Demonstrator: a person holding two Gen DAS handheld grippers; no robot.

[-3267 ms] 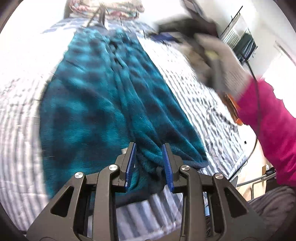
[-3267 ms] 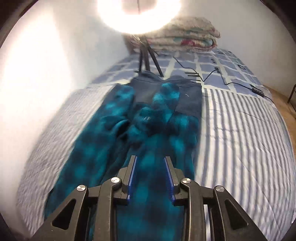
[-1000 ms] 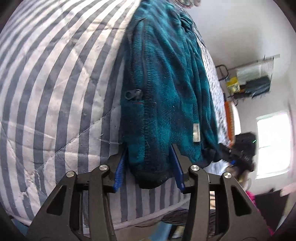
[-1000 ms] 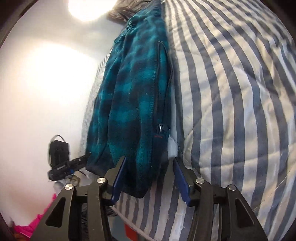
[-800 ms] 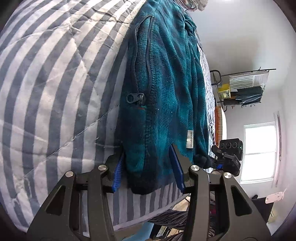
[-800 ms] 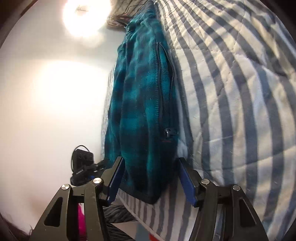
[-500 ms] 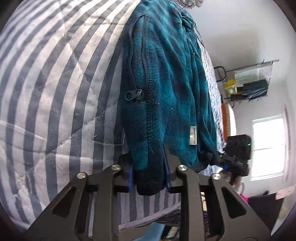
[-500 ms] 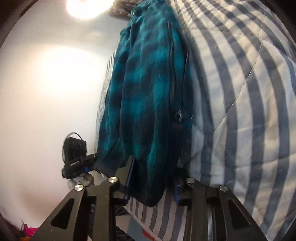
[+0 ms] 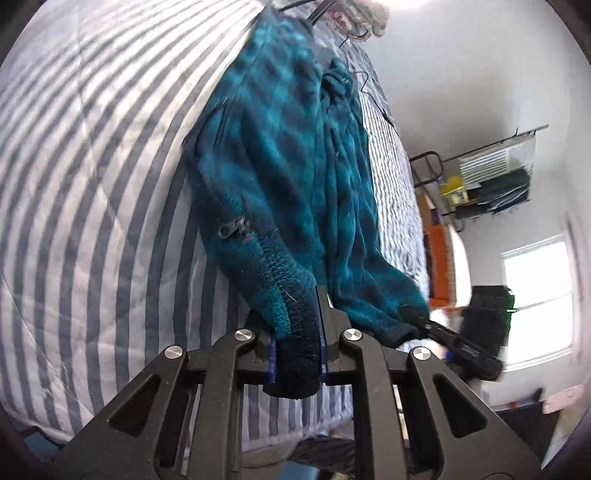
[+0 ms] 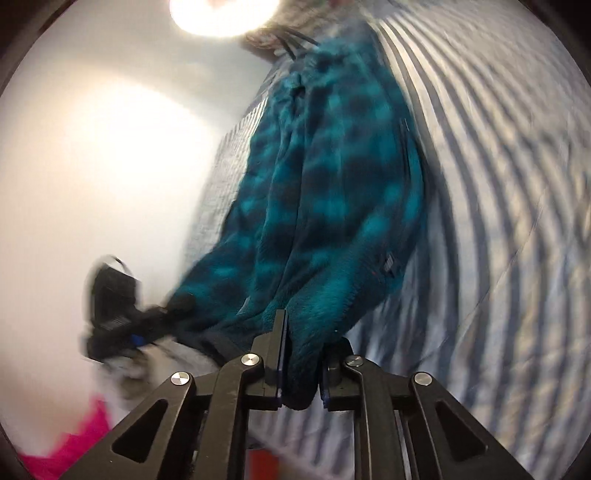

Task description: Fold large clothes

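Note:
A teal and black checked fleece jacket (image 9: 295,158) lies lengthwise on a striped bed, also in the right wrist view as the jacket (image 10: 332,206). My left gripper (image 9: 295,332) pinches the jacket's dark hem corner near a zip pull (image 9: 231,229), jaws still closing on the fabric. My right gripper (image 10: 301,350) grips the opposite hem corner, its jaws closing on the fleece too. Both corners are lifted off the bed. Each view shows the other gripper at the far hem: the right gripper (image 9: 443,334) and the left gripper (image 10: 146,330).
The blue and white striped quilt (image 9: 92,184) covers the bed; its near edge runs below my grippers. A clothes rack (image 9: 491,177) and a window (image 9: 539,302) stand at the right. Folded bedding (image 9: 365,14) and cables lie at the bed's far end. A bright lamp (image 10: 221,14) glares overhead.
Both grippers closed from wide open onto the jacket's hem corners, then rose, lifting the hem off the quilt. The right wrist view is blurred with motion.

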